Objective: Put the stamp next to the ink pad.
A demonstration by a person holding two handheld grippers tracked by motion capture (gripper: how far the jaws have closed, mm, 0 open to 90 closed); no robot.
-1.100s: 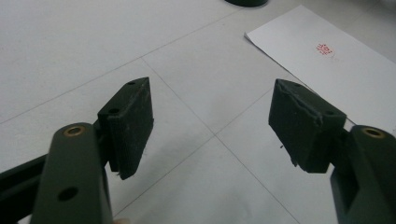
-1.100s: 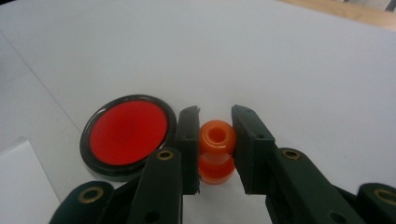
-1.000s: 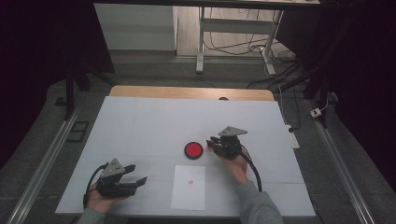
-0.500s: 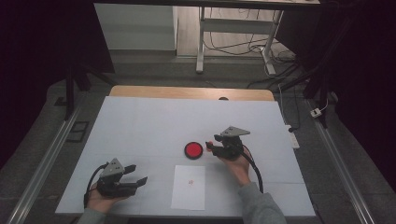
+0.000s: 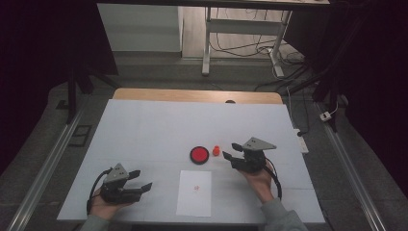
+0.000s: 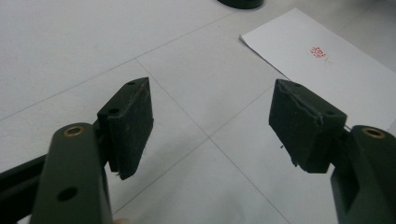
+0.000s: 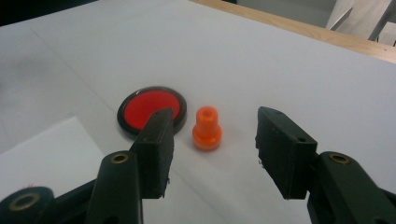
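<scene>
Stamp [image 7: 207,135], small and bright orange: round flared base, narrower neck, a rounded top with a dimple in its centre. It stands upright on the white table [image 5: 144,130], just beside the ink pad [image 5: 198,155], on the side away from the person's left hand. The ink pad is a flat round disc, red face inside a dark rim. It serves as landmark for the rest.

Right gripper [image 5: 230,156] sits beyond the stamp from the ink pad, jaws pointing back toward the pad. Jaws spread, nothing between the pads; in the right gripper view the stamp stands clear ahead of the gap, touching neither pad. These jaws have just been opening.

Left gripper [image 5: 142,182] lies nearer the person than the ink pad and well to its left, resting low on the table in the person's hand. Jaws spread, nothing between them; bare table shows through the gap in the left gripper view.

Paper sheet [image 5: 195,192] lies flat, near the ink pad on the person's side, with a small red imprint [image 6: 318,52] near its middle.

Change against one second ago: the right gripper was then up against the ink pad with the stamp hidden at its jaws. It has since drawn back from the pad, and the stamp now stands free. Left gripper, ink pad and paper sheet unchanged.
</scene>
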